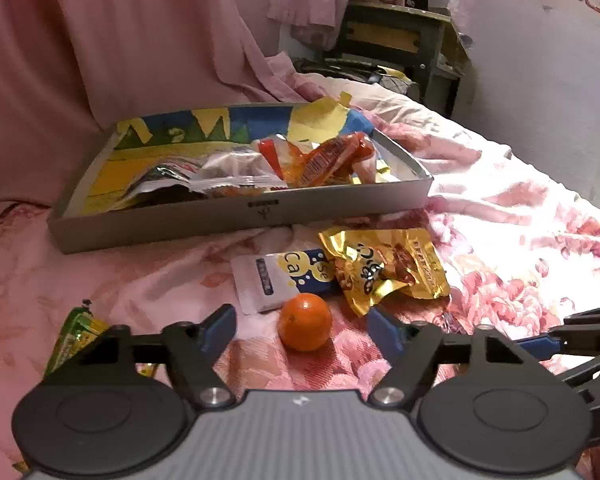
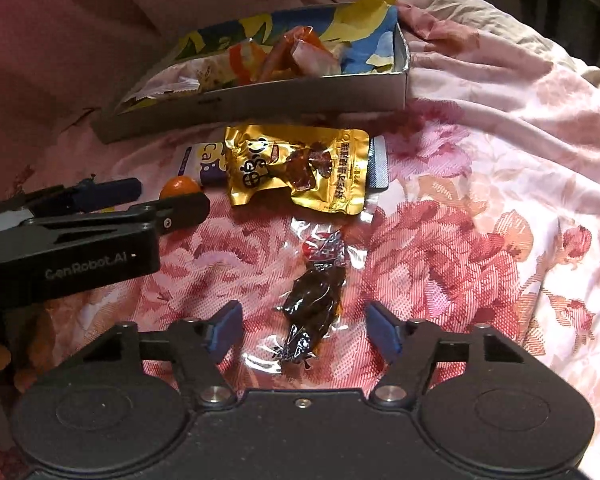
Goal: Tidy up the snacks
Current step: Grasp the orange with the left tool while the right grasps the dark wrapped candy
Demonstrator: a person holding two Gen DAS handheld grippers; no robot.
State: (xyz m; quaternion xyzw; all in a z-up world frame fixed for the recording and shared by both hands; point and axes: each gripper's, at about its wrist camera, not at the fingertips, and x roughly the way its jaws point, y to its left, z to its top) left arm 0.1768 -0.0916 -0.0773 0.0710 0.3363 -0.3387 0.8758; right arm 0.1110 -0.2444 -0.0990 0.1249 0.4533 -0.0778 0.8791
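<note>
**Snacks half gathered on the floral bedspread**

We see a shallow grey cardboard box (image 1: 236, 216) on the floral bedspread (image 1: 520, 248), lined with blue-and-yellow paper and holding a silver crinkled packet (image 1: 172, 184) at its left and an orange wrapper (image 1: 328, 156) at its right. In front of the box lie a white-and-blue sachet (image 1: 268, 280) and, overlapping it, a gold foil pouch (image 1: 384, 268).

Our left gripper (image 1: 302, 330) angles down over a small orange (image 1: 306, 322), fingers apart either side, not touching it. Our right gripper (image 2: 302, 330) tilts more steeply, fingers apart astride a clear packet of dark snack (image 2: 312, 300), pads clear of it.
</note>
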